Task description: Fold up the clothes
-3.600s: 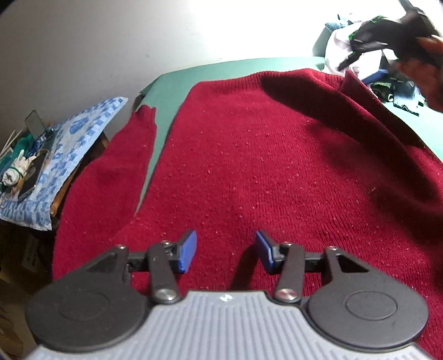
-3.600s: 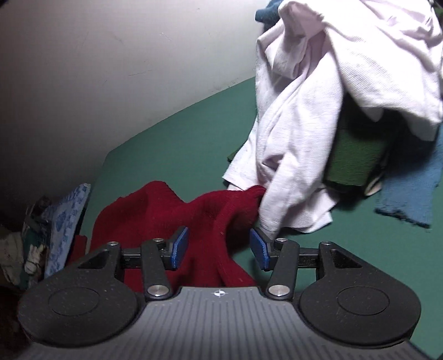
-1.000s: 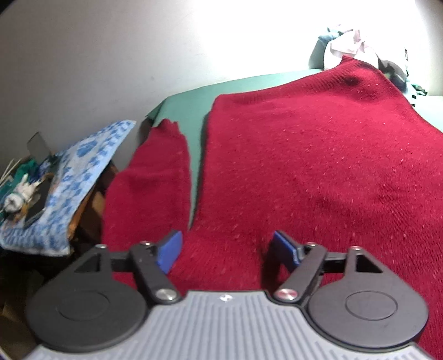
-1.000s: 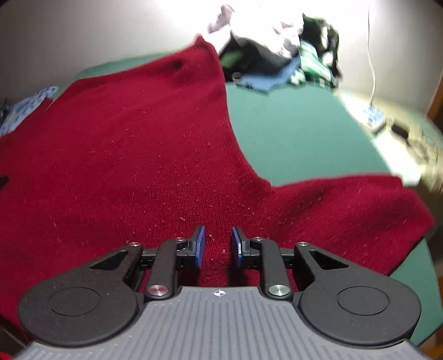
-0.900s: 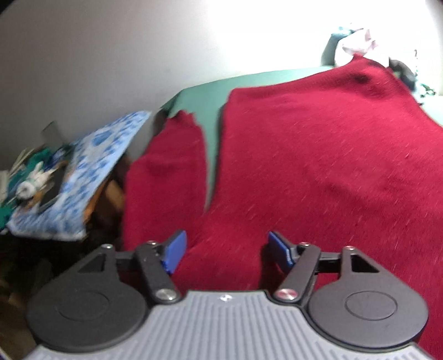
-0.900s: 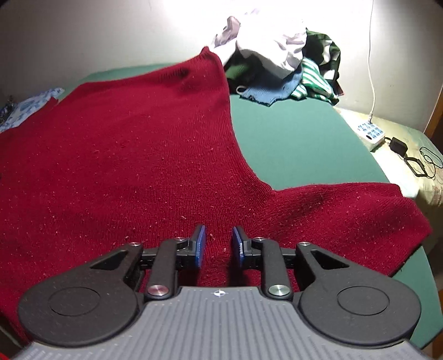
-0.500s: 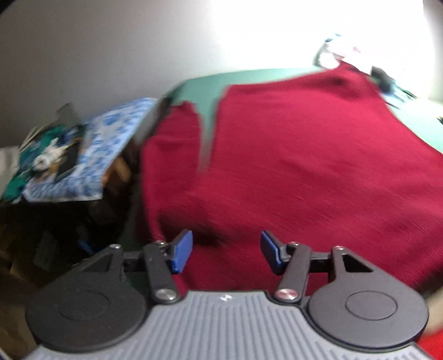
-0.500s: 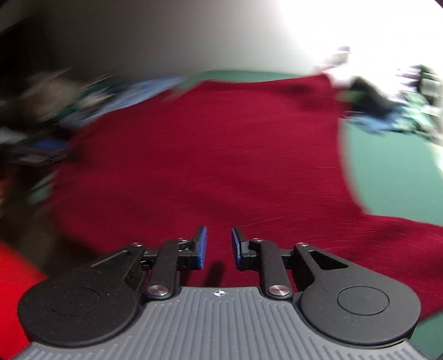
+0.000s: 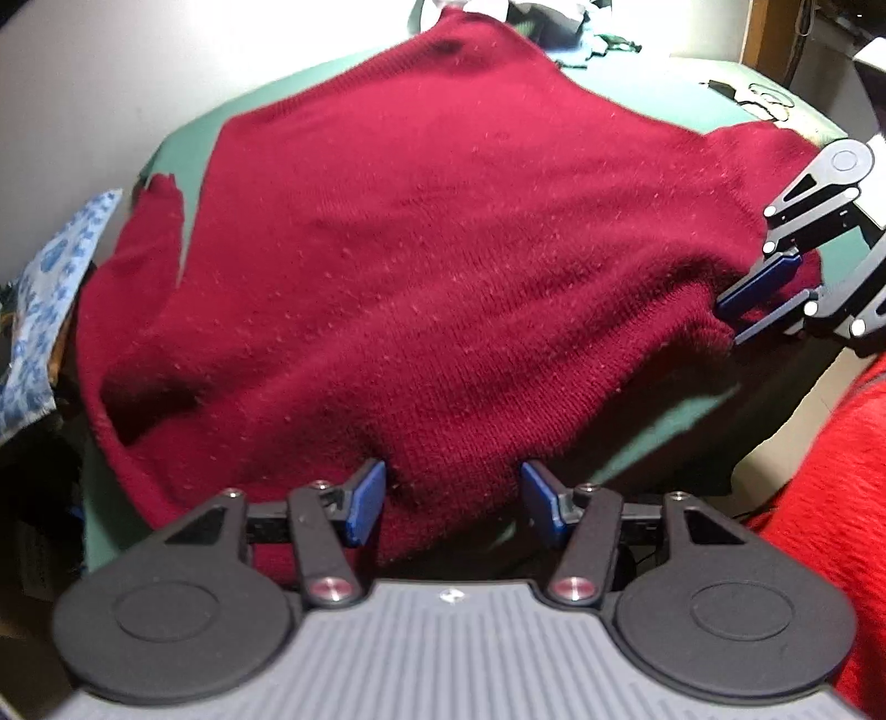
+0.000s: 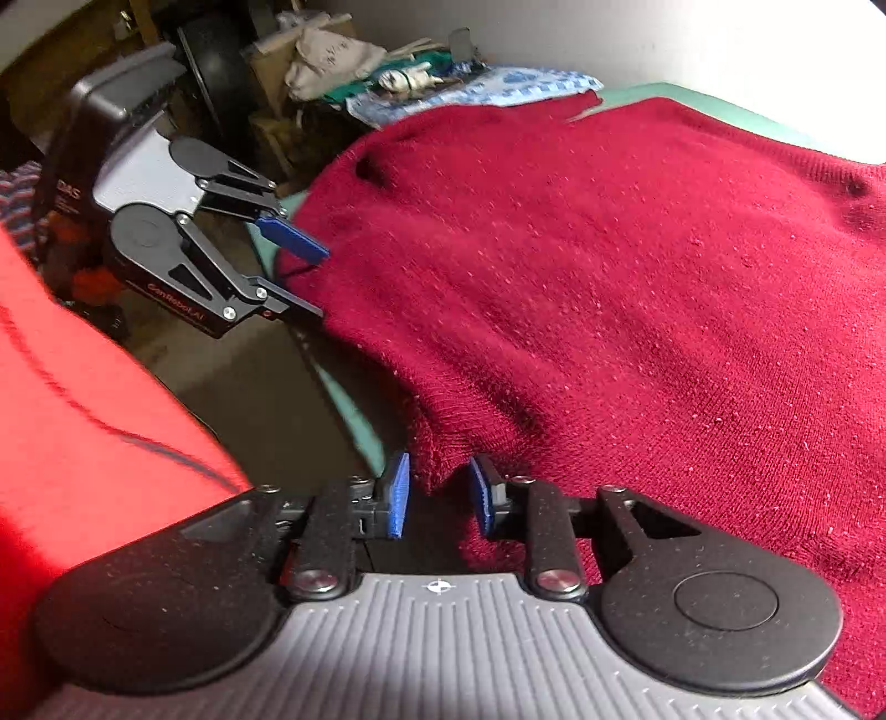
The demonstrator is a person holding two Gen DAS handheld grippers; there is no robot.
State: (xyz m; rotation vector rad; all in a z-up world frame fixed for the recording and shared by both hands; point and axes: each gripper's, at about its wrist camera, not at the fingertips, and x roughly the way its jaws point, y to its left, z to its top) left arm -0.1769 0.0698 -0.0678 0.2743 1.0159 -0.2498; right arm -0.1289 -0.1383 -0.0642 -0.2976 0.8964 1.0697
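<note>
Two grippers work at the near hem of a dark red sweater (image 9: 443,232) spread over a green tabletop (image 9: 183,138). Seen from the left wrist, the left gripper (image 9: 451,501) has its jaws standing fairly wide, the blue pads (image 9: 365,501) apart, with a bunched fold of the hem between them; the fabric lies against the left pad, and the right pad stands clear of it. Beyond those jaws the sweater body runs away to a pile of other clothes (image 9: 531,11) at the far end. One sleeve (image 9: 149,232) lies out to the left of the jaws, hanging over the tabletop's edge beside a blue patterned cloth (image 9: 44,288).

That same view catches the right gripper (image 9: 742,318) at the far right, its pads at the sweater's right-hand hem corner. Its own camera gives more: the right gripper (image 10: 437,498) has jaws that are opening, narrow for now, and the corner of the hem hangs down between the pads without either one visibly pressing it.

Only the right wrist view shows the left gripper (image 10: 318,282) from the side, jaws spread at the sweater's edge, and the cluttered area (image 10: 332,61) beyond the tabletop's end. Only the left wrist view shows the far right of the tabletop with cables (image 9: 764,97). A person's bright red sleeve (image 10: 72,415) edges both views.
</note>
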